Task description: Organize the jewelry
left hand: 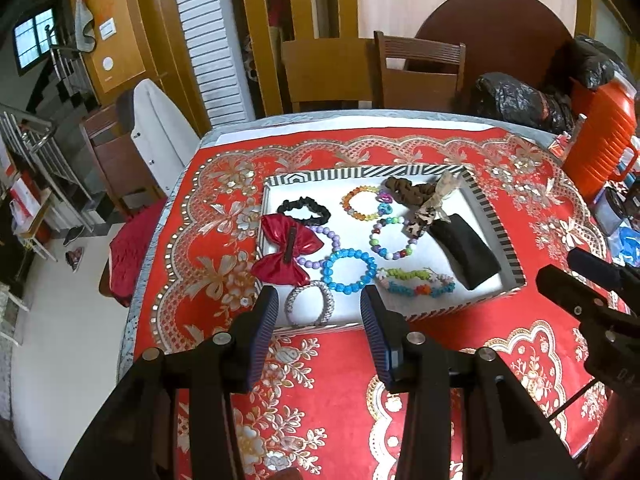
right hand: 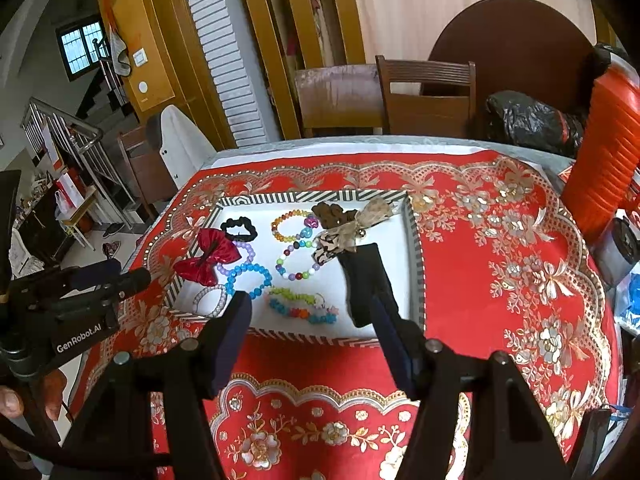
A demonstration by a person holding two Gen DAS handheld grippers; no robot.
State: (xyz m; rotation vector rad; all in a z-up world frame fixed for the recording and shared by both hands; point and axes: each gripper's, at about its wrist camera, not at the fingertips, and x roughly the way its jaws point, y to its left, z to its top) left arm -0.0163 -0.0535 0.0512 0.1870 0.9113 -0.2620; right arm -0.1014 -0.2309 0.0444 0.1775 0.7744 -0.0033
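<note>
2 wooden chairs (left hand: 420, 76), louvered door (left hand: 212, 40), staircase (left hand: 52, 92), window (left hand: 34, 36).

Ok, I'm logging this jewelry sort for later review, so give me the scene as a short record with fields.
surface: table with red floral cloth
container: striped-rim tray, white inside
in tray, left: red bow overlapping the rim, black scrunchie
in tray, middle: blue bead bracelet, silver bangle, purple bead bracelet
in tray, right: black pouch
left gripper: open, empty, at the near rim
right gripper: open, empty
</note>
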